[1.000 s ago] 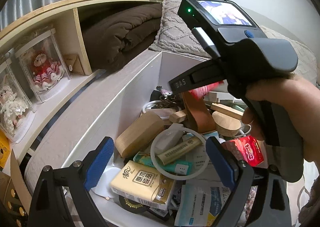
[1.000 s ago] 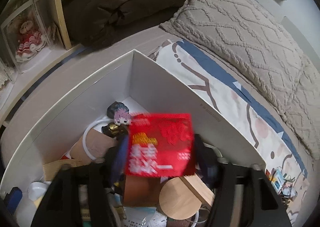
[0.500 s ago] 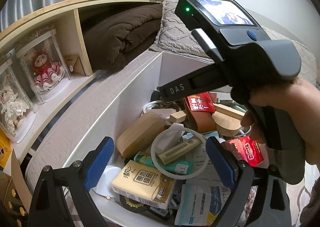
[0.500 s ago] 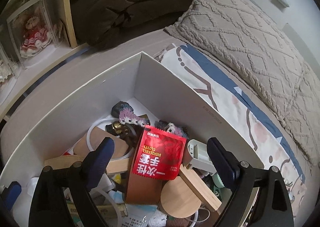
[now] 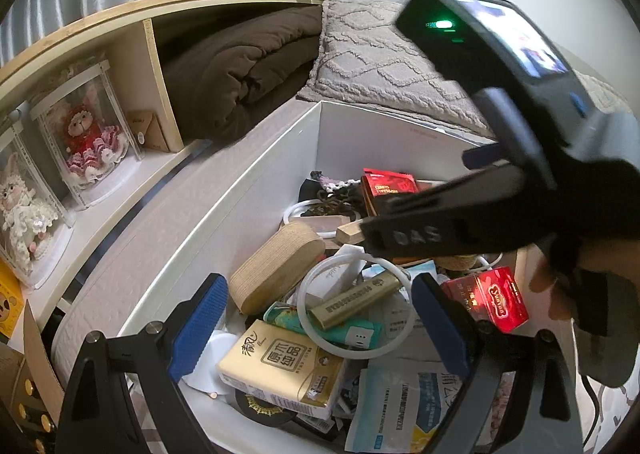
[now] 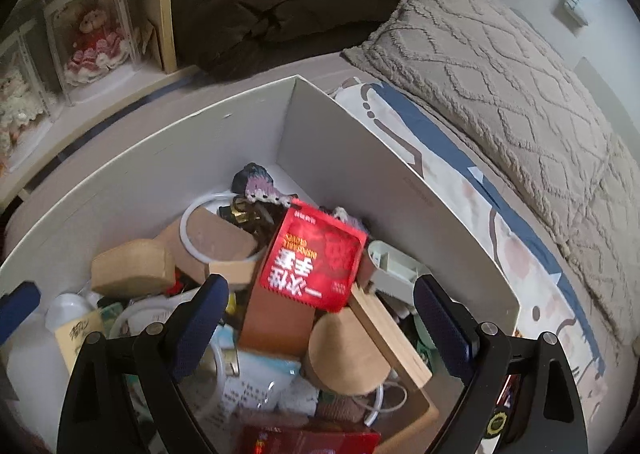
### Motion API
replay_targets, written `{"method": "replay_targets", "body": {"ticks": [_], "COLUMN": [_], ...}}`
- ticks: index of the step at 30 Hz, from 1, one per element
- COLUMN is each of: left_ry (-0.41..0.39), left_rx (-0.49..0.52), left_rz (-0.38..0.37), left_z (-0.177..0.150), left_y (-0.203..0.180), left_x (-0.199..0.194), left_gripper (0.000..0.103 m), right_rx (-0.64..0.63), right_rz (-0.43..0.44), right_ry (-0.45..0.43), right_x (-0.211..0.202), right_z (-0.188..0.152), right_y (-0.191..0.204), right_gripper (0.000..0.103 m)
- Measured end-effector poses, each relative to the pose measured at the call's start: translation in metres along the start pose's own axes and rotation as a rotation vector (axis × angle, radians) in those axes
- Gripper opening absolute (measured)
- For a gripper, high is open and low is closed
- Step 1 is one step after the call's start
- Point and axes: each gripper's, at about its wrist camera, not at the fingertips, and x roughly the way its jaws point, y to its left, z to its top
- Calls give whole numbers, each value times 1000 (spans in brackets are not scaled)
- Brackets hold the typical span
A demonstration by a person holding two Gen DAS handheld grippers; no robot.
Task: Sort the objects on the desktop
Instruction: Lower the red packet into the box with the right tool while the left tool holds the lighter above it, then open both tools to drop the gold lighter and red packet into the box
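Note:
A white box holds a heap of desktop objects. My left gripper hangs open above its near end, over a yellow tissue pack, a gold bar inside a white ring, and a tan woven case. My right gripper is open too, with nothing pressed between its blue pads. Just beyond it, a red glove packet lies loose on a brown box. The same red packet shows in the left wrist view, behind the right gripper's black housing, which a hand holds.
A red tea box and a round wooden block lie in the heap. A shelf with dolls in clear cases runs along the left. A brown blanket and a grey knitted pillow lie beyond the box.
The right gripper was shut on the red packet a second ago. It has opened and drawn back, and the packet now rests on the brown box. The left gripper has stayed still.

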Motion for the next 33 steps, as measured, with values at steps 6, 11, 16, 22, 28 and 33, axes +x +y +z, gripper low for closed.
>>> {"method": "replay_targets", "body": {"ticks": [6, 11, 16, 22, 28, 33], "left_ry": [4, -2, -5, -6, -17, -14], "left_rx": [6, 2, 4, 2, -4, -1], "left_rz": [15, 22, 20, 24, 20, 4], "left_z": [0, 1, 2, 2, 3, 4], "left_y": [-1, -1, -4, -4, -6, -11], "left_x": [0, -1, -3, -4, -7, -8], "left_gripper": [94, 102, 103, 103, 103, 103], "right_rx": [18, 38, 51, 64, 111, 133], "right_rz": [3, 13, 32, 30, 27, 18], "right_ry": [-41, -63, -88, -122, -147, -160], "right_x": [-12, -19, -30, -43, -54, -66], "right_z": [-16, -25, -36, -49, -65, -78], "right_y": [-11, -20, -26, -35, -55, -70], "right_gripper": [103, 103, 103, 103, 103, 103]}}
